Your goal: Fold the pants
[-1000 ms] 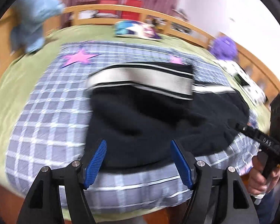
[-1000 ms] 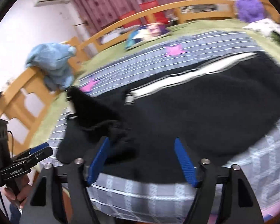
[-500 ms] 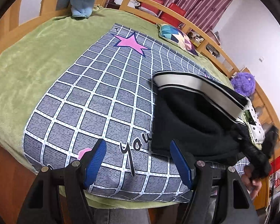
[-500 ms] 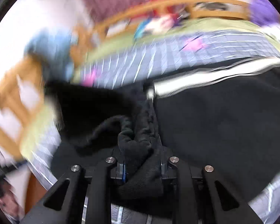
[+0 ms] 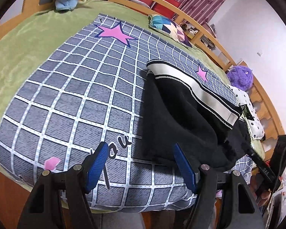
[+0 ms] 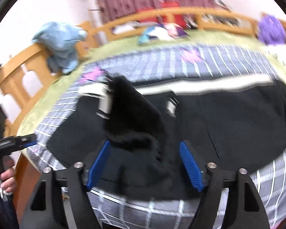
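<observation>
Black pants (image 5: 181,118) with a white side stripe (image 5: 196,87) lie folded over on the grey checked blanket (image 5: 76,95). My left gripper (image 5: 141,166) is open and empty, above the blanket's near edge just left of the pants. In the right wrist view the pants (image 6: 228,126) spread across the bed, with a bunched fold (image 6: 135,118) lying loose in front of my right gripper (image 6: 145,164), which is open with the fabric between its blue pads but not pinched. The right gripper also shows in the left wrist view (image 5: 267,164).
A green bedspread (image 5: 28,43) lies under the blanket inside a wooden bed frame (image 5: 198,19). A patterned pillow (image 5: 167,28), a purple plush (image 5: 240,76), a blue cloth (image 6: 61,43) on the rail and a spotted white item (image 5: 251,110) sit around the edges.
My right gripper was shut on bunched pants fabric half a second ago and has opened, dropping the fold. My left gripper has stayed open and drifted slightly over the blanket.
</observation>
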`<state>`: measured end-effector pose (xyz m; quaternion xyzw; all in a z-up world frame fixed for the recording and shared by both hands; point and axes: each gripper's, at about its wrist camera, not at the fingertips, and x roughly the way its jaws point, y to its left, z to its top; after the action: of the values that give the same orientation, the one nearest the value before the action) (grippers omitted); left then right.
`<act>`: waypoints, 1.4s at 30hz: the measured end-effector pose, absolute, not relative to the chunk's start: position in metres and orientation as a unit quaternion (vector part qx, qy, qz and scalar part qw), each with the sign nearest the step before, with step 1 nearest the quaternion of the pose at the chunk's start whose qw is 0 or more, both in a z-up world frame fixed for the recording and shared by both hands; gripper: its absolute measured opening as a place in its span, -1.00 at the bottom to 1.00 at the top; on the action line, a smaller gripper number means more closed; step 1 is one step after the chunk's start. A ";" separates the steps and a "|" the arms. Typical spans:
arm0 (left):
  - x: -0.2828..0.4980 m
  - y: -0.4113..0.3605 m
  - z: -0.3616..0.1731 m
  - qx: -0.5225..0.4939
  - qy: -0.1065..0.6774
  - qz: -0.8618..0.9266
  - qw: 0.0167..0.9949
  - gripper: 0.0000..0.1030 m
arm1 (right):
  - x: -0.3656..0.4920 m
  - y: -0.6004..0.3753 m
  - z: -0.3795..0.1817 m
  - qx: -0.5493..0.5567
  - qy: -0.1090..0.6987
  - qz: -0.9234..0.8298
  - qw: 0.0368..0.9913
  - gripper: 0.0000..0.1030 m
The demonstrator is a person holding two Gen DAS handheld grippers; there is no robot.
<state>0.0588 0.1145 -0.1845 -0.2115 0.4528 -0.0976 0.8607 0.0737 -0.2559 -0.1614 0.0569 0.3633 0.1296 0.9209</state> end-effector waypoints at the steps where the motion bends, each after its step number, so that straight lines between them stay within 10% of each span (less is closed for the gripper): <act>1: 0.060 0.114 -0.185 -0.213 0.454 -0.098 0.860 0.34 | 0.076 -0.250 -0.155 0.042 0.350 0.136 0.926 0.62; 7: 0.068 0.108 -0.184 -0.204 0.460 -0.103 0.858 0.34 | 0.130 -0.210 -0.160 -0.004 0.357 0.140 0.924 0.65; 10: 0.072 0.107 -0.181 -0.197 0.460 -0.100 0.860 0.34 | 0.168 -0.194 -0.181 -0.067 0.398 0.124 0.907 -0.76; 18: 0.079 0.110 -0.184 -0.195 0.465 -0.089 0.859 0.34 | 0.231 -0.277 -0.179 0.065 0.418 0.050 0.905 -0.68; 23: 0.078 0.109 -0.188 -0.199 0.468 -0.094 0.856 0.34 | 0.207 -0.286 -0.177 0.040 0.432 0.033 0.900 0.21; 30: 0.073 0.101 -0.189 -0.201 0.467 -0.106 0.854 0.34 | 0.162 -0.300 -0.198 0.123 0.467 0.113 0.868 0.36; 33: 0.072 0.094 -0.187 -0.193 0.467 -0.105 0.856 0.34 | 0.164 -0.285 -0.228 0.102 0.503 0.112 0.851 0.27; 35: 0.074 0.093 -0.184 -0.191 0.464 -0.105 0.859 0.34 | 0.161 -0.275 -0.225 0.076 0.483 0.111 0.865 -0.72; 42: 0.092 0.092 -0.173 -0.180 0.458 -0.096 0.865 0.34 | 0.155 -0.331 -0.160 0.152 0.384 0.104 0.905 -0.77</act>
<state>0.0921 0.0917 -0.1725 -0.1795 0.4580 -0.0961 0.8653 0.1550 -0.3310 -0.1599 0.1521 0.3842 0.1039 0.9047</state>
